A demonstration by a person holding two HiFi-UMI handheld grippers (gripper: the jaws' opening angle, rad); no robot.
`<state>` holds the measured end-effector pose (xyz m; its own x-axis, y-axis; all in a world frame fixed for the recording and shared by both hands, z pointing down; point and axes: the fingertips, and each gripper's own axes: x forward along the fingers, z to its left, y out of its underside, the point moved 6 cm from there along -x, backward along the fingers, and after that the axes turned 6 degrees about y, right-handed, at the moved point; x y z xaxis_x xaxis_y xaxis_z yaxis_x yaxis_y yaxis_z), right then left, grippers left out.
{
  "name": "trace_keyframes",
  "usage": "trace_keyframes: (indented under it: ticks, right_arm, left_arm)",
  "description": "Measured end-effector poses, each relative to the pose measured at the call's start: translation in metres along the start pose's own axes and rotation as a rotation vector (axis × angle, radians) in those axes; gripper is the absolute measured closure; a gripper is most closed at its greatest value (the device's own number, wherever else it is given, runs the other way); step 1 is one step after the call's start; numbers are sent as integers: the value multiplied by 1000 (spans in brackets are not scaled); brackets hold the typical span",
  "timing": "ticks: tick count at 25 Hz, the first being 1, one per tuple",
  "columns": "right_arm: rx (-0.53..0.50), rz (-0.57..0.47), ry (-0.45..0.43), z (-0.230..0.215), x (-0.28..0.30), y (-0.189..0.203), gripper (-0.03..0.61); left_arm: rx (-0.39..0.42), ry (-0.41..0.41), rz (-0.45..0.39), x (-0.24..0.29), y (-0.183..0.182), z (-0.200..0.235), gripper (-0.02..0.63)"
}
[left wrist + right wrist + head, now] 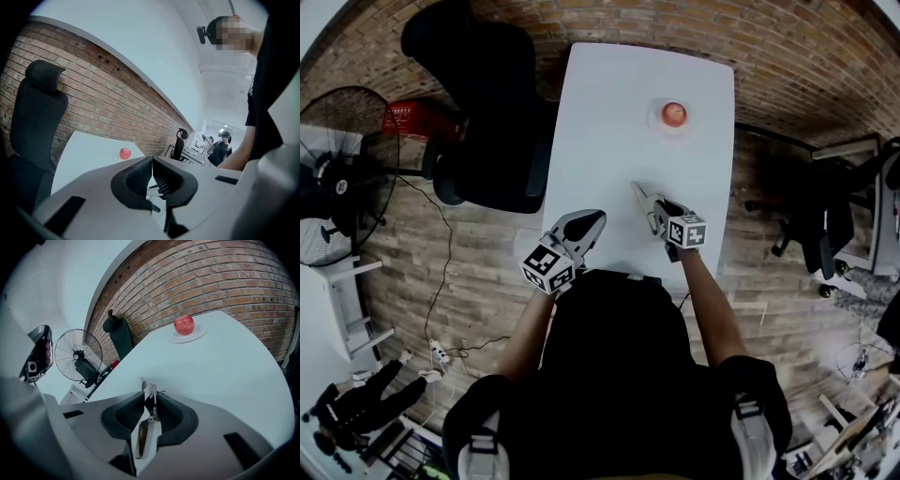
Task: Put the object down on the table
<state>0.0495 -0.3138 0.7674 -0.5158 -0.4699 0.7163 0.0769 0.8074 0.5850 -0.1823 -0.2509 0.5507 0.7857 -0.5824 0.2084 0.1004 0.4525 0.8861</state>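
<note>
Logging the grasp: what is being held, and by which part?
A metal utensil stands between the right gripper's fingers, near its middle; whether they press on it cannot be told. The left gripper is shut, empty.

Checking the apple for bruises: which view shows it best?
The right gripper view: the apple is largest, on its plate. The head view shows it small from above; the left gripper view, a tiny red spot.

Black top [614, 375]; the left gripper [593, 218] and right gripper [662, 209] are pale grey with black-and-white marker cubes [548, 267].
</note>
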Motion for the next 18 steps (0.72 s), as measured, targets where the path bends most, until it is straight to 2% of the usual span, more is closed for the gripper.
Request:
trace_keyframes:
  ticks: [5,10,18]
  right_arm:
    - [2,19,-55,0,1,9,460]
    - [36,-13,-64,-1,-6,11,436]
    - [19,-31,-55,-2,-26,11,425]
  left_arm:
    - [3,3,1,2,0,-5,592]
    - [6,6,-7,3,-1,-9,592]
    - [19,21,-14,8,-3,-23,592]
